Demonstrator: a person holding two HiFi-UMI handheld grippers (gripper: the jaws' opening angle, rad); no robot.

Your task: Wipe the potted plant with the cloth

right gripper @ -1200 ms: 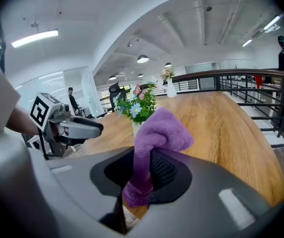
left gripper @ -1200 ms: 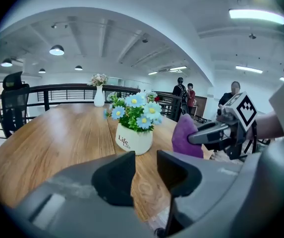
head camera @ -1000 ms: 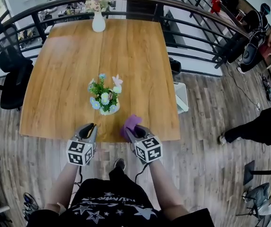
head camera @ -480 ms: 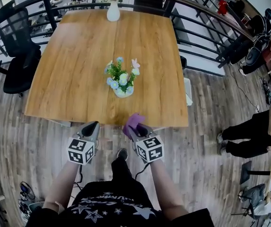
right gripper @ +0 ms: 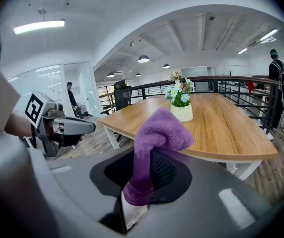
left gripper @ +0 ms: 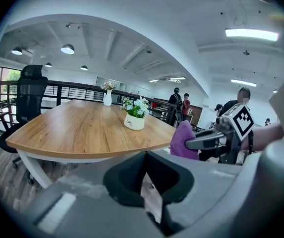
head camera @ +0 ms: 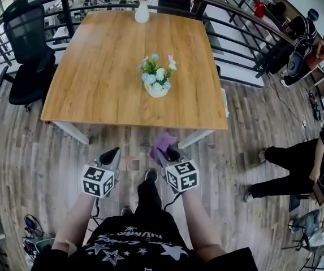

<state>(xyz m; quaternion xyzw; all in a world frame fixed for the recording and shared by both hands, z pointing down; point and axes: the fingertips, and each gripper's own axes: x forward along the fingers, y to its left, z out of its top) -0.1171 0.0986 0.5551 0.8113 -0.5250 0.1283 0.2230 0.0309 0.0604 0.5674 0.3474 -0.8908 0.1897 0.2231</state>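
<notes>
Nearest the body, the left claw point(head camera: 112, 152) is seen with its dark jaws brought fully together and nothing between them. Beside it, the right claw point(head camera: 171, 152) is clamped on the purple cloth point(right gripper: 157, 133). This is a soft, looped terry piece, pinched low in the jaws, with its free end folded over in a rounded hump above them. Both claws are held over the plank floor point(head camera: 31, 151), short of the near edge of the desk point(head camera: 94, 89), and neither touches anything there.

The coming move is judged to turn on one relation: the potted plant point(head camera: 157, 79) stands well ahead of the claws, past the desk's near edge and toward its middle. It lies almost straight in front of the right claw, so the cloth-bearing hand is the nearer and better aligned. The plant stands upright, its long axis vertical. A small, smooth white pot is topped by a loose tuft of green leaves and pale blue and white blossoms, which look light and easily bent. The desk top is a smooth, warm wood grain.

Farther off, a white vase point(head camera: 142, 13) of flowers is set at the desk's far edge, before a dark railing point(head camera: 229, 27).
</notes>
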